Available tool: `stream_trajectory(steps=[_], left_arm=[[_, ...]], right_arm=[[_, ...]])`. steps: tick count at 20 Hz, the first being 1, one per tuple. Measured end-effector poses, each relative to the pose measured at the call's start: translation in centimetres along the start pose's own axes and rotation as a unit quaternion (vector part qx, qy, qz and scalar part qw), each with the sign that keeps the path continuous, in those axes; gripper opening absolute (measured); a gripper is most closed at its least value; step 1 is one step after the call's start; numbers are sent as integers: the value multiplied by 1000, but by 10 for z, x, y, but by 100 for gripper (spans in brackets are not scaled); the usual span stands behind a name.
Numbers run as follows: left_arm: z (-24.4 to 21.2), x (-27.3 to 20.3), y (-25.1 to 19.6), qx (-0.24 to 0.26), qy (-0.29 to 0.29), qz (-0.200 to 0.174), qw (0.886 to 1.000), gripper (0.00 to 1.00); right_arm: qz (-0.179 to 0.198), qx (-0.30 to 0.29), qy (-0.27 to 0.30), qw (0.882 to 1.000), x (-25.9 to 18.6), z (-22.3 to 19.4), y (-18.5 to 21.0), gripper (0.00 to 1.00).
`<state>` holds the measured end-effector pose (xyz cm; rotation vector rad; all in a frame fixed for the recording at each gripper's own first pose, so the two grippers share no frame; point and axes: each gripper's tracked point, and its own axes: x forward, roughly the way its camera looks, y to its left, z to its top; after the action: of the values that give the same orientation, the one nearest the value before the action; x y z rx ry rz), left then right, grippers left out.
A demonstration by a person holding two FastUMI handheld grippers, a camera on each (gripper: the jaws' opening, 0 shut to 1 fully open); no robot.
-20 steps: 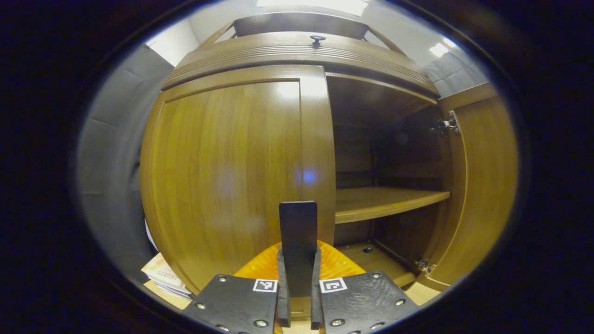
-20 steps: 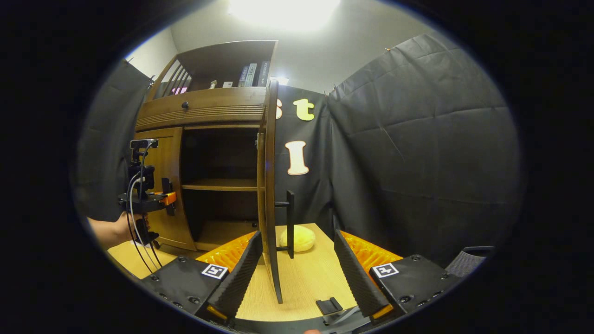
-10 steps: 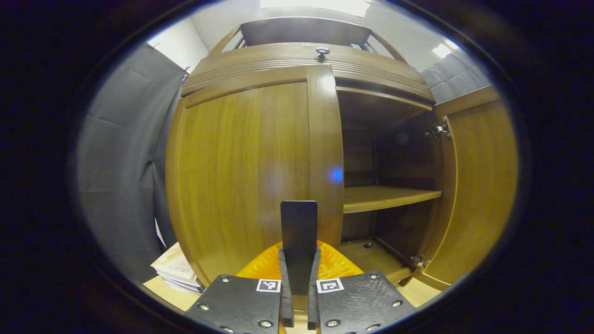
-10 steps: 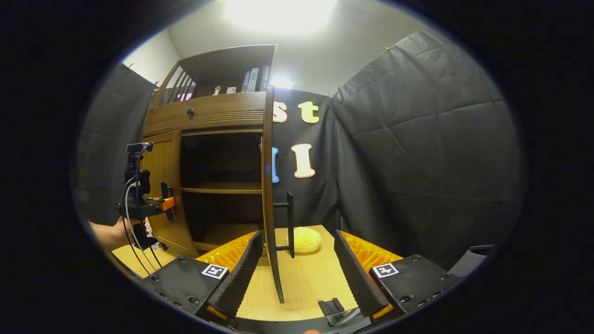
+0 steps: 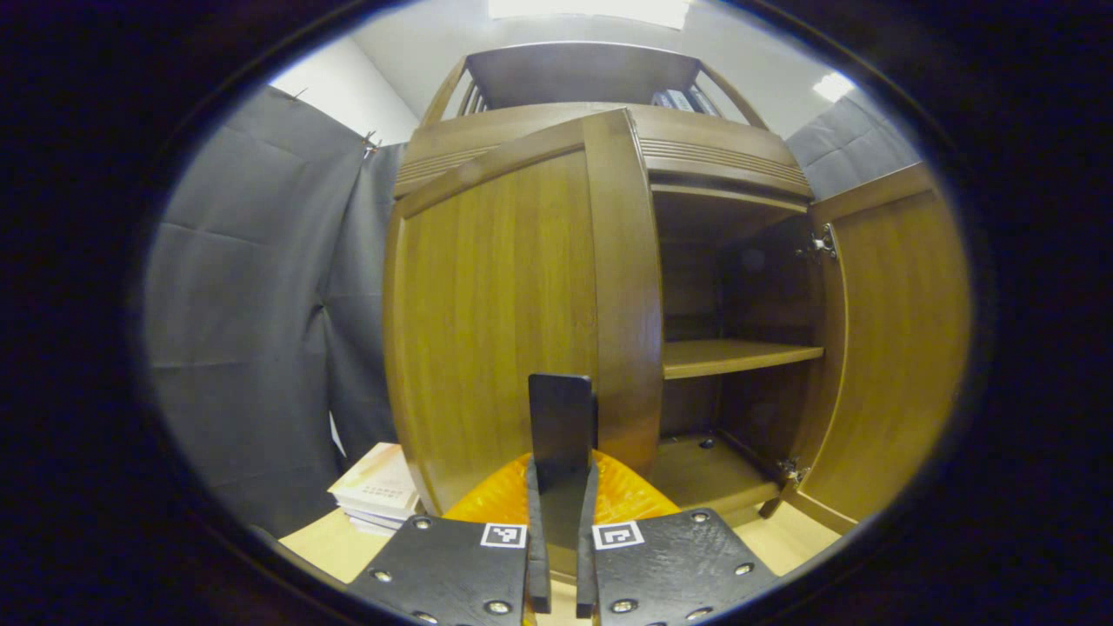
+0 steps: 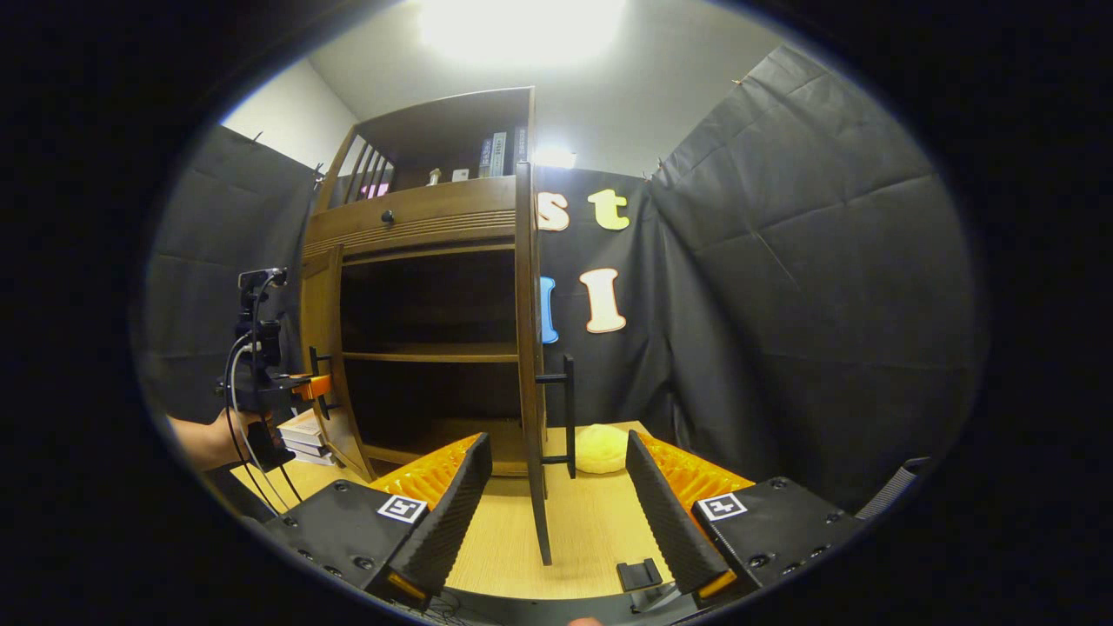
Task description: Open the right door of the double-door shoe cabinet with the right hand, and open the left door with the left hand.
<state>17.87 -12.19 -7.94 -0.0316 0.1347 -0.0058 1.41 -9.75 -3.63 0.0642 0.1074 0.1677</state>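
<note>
Left door: brown wooden cabinet door [image 5: 504, 296] — stiff, swings easily; left gripper [image 5: 556, 522] clamps its dark bar handle [image 5: 561, 422].
Right gripper [image 6: 552, 513]: spread wide, holding nothing — right door [image 6: 529, 348] open.

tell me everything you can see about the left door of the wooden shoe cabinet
The left door of the brown wooden shoe cabinet is a tall glossy panel with a plain raised frame and visible grain. It stands partly swung out from the cabinet front, hinged on its outer side. In the left gripper view, the left gripper is closed on the door's dark upright bar handle near the free edge. In the right gripper view the door appears edge-on, angled outward, with that gripper at its handle. A stack of books lies beside its foot.
</note>
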Motion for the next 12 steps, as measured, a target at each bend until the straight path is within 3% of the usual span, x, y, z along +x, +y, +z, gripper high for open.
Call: stream_trajectory(steps=[1, 3, 4, 5, 11, 12], left_arm=[[0, -7, 6, 2, 1, 6, 1000, 16], [-1, -20, 18, 7, 2, 16, 1000, 15], [-1, -26, 22, 7, 2, 21, 1000, 15], [0, -30, 27, 7, 3, 25, 1000, 15], [-4, -54, 55, 8, 8, 25, 1000, 15], [-3, -57, 60, 9, 7, 22, 1000, 15]], right_arm=[[7, 1, -1, 1000, -1, 0, 2, 92], [20, 2, -4, 1000, -3, 0, 6, 97], [25, 2, -6, 1000, -3, 1, 8, 92], [28, 1, -7, 1000, -4, 0, 10, 97], [40, 8, -6, 999, -7, -2, 36, 100], [39, 9, -5, 999, -7, -1, 41, 92]])
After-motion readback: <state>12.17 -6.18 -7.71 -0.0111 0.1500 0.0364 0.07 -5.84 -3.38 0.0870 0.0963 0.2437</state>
